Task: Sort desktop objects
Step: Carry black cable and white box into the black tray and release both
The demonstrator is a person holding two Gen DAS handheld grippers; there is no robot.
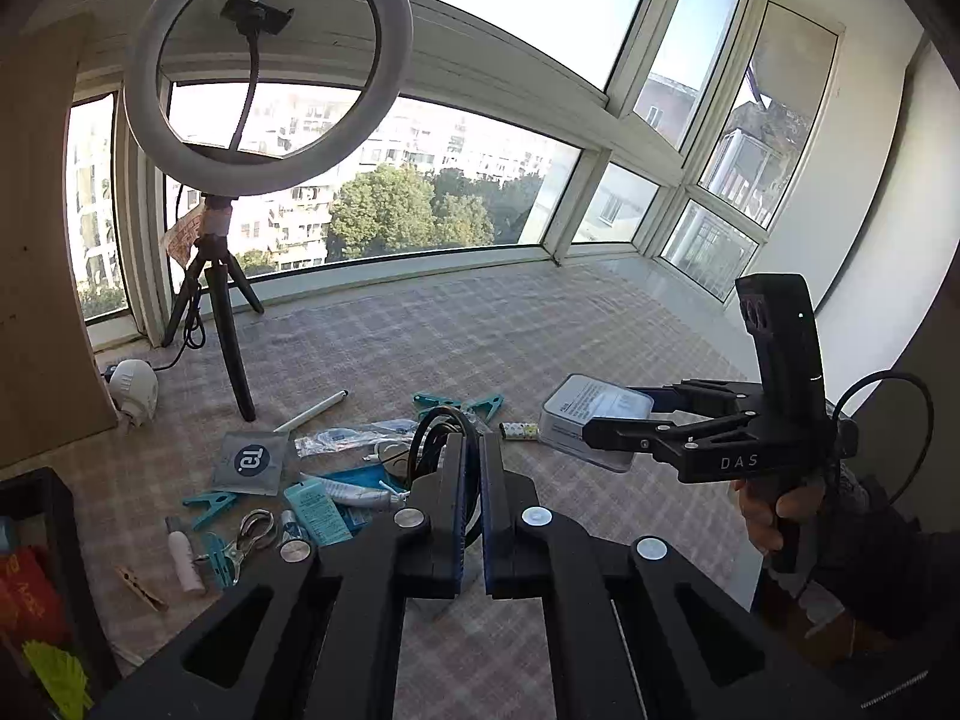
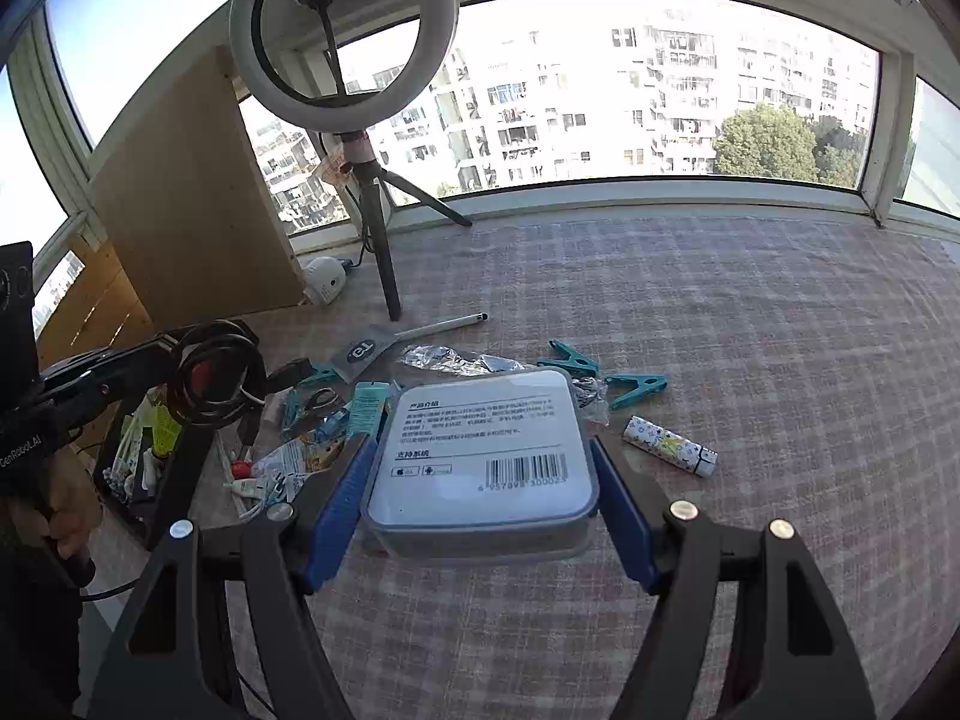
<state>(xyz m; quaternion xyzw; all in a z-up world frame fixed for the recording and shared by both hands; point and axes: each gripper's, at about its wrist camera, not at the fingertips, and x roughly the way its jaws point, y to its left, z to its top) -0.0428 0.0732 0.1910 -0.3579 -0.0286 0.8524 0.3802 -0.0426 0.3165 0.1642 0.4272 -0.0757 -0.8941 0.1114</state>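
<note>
The right tongs (image 2: 483, 468) hold the stiff, smooth clear plastic box (image 2: 480, 456) by its sides. The left tongs (image 1: 472, 468) pinch a bendy black cable coil (image 1: 441, 438).

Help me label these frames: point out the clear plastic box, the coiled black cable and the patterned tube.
clear plastic box (image 2: 480, 450): right wrist view, white label.
coiled black cable (image 2: 213, 378): right wrist view, coil's loops.
patterned tube (image 2: 666, 443): right wrist view, mid-body.

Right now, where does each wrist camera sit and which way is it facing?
Left wrist: on the left gripper, facing the window over the clutter; its fingers pinch a coiled black cable; the right gripper shows.
Right wrist: on the right gripper, facing the window; its fingers clamp a clear plastic box; the left gripper shows.
Shared: ring light, box, cable, teal clips.
</note>
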